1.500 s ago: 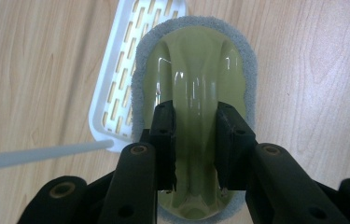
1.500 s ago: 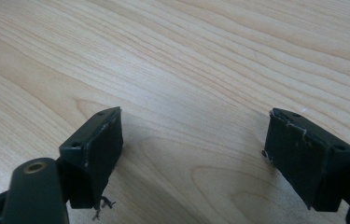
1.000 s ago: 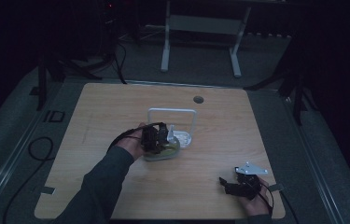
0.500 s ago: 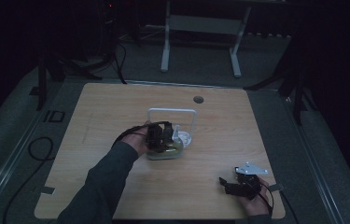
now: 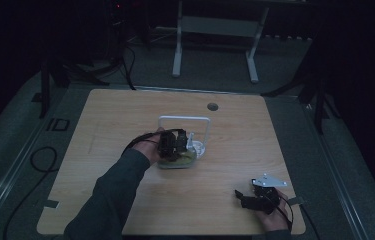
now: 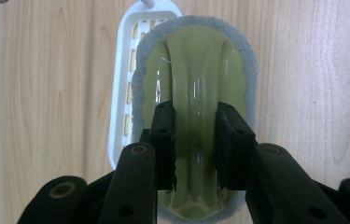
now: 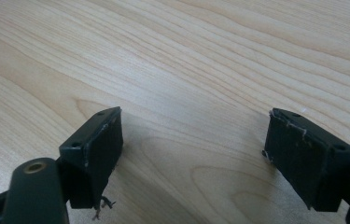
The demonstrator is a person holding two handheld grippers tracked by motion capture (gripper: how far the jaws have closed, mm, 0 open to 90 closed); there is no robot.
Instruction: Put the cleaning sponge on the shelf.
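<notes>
Wooden table [image 5: 125,115]: white tray [image 6: 121,93] lies under the tong-gripped scrubber [image 6: 196,70].

Legible marking: the floor panel [image 5: 22,150] left of the table [image 5: 125,110], at mid-left of the high view, is carrying dark characters reading "ID" [image 5: 58,124]. Nothing else is reading as text. The green scrubber [image 6: 196,93] and white slotted tray [image 6: 123,93], centre of the left gripper view, are showing no brand or label. The wood surface in the right gripper view is showing grain alone, no print, number or sign.
</notes>
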